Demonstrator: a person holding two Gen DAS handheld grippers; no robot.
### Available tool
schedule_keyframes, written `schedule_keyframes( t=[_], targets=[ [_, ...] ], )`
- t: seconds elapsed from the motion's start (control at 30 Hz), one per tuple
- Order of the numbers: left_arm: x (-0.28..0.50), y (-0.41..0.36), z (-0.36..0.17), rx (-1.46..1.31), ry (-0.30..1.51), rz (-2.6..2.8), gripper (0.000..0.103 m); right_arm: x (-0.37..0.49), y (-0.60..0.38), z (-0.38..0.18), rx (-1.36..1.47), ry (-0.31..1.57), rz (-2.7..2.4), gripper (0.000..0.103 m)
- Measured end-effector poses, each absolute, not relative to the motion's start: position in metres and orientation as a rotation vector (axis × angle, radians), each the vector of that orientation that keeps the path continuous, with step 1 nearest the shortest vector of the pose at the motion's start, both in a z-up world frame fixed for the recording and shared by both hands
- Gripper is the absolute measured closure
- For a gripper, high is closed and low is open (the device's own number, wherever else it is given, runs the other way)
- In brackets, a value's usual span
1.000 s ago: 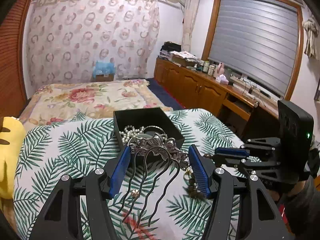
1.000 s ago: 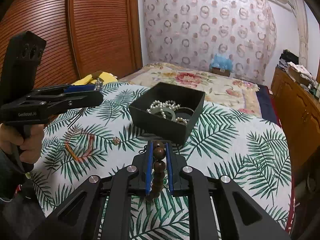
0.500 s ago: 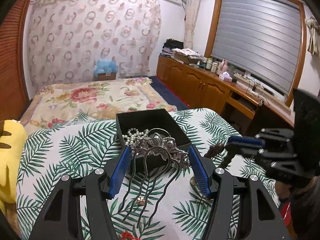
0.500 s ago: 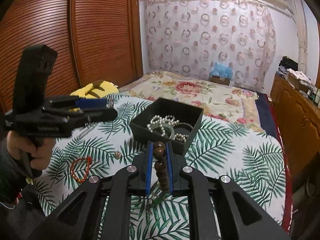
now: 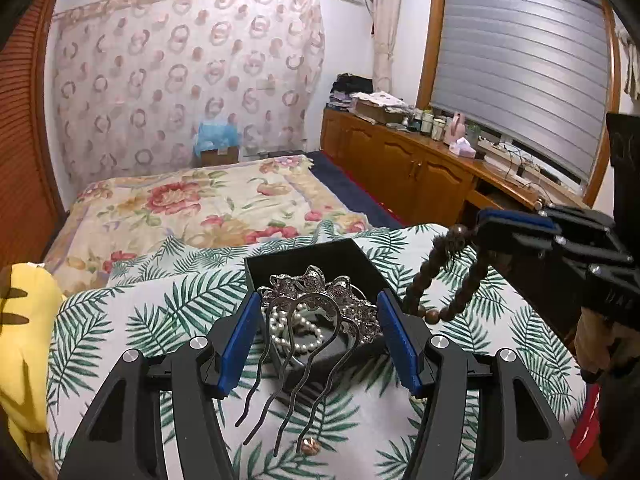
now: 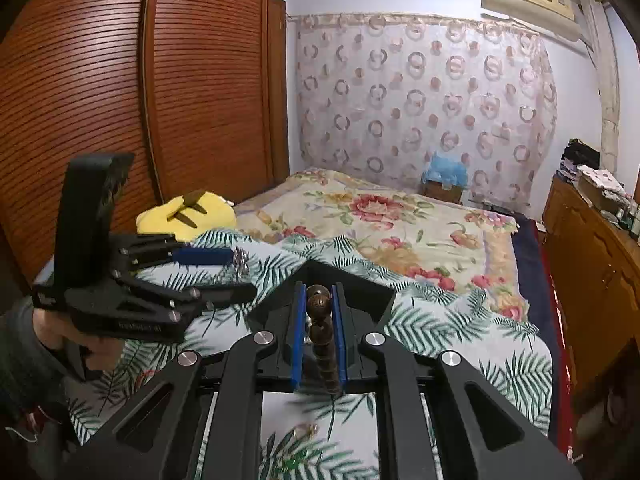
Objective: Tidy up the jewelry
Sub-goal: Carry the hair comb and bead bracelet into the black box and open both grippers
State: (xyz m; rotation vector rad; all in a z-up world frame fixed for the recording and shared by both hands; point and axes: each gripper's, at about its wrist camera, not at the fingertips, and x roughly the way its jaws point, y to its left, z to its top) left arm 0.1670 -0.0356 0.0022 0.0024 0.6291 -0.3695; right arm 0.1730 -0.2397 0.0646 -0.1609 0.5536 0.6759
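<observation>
From the left wrist view, the left gripper (image 5: 318, 336) has its two blue pads set fairly wide and pressed on the sides of a silver hair comb (image 5: 320, 300). The comb has a fancy, bumpy metal top and long wavy prongs that hang down toward the camera. It sits just above the near edge of the black box (image 5: 312, 256), which stands on the leaf-print cloth (image 5: 132, 320). Inside the box lies a string of white pearls (image 5: 296, 330). The comb looks hard and stiff, and quite light, but the thin prongs could bend or catch on the pearls, so the wide top is the best place to hold it. To the right, the right gripper (image 5: 476, 236) holds a brown bead bracelet (image 5: 440, 280) that hangs down in a floppy loop just beside the box. A tiny gold piece (image 5: 310, 445) lies on the cloth below the prongs. From the right wrist view, the right gripper (image 6: 318, 336) is almost closed, with its blue pads squeezing the round brown beads (image 6: 319, 306). The beads look smooth and hard, like wood, and may slip or swing on their string. The black box (image 6: 360, 292) shows just behind the pads. The left gripper (image 6: 224, 276) is at the left, held by a hand (image 6: 76, 340).
</observation>
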Motion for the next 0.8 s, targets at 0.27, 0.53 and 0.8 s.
schedule_keyframes(
  t=[0.27,0.53,0.8],
  targets=[
    [0.191,-0.039,-0.006,0.002,0.659,-0.371,0.045,0.207,-0.228,0.054,-0.171,0.57,0.701,0.089],
    [0.21,-0.044,-0.016,0.018,0.694,-0.387,0.046,0.23,-0.221,0.002,-0.158,0.688,0.712,0.088],
    [0.228,-0.056,-0.018,0.03,0.712,-0.409,0.045,0.233,-0.231,-0.007,-0.153,0.693,0.668,0.088]
  ],
)
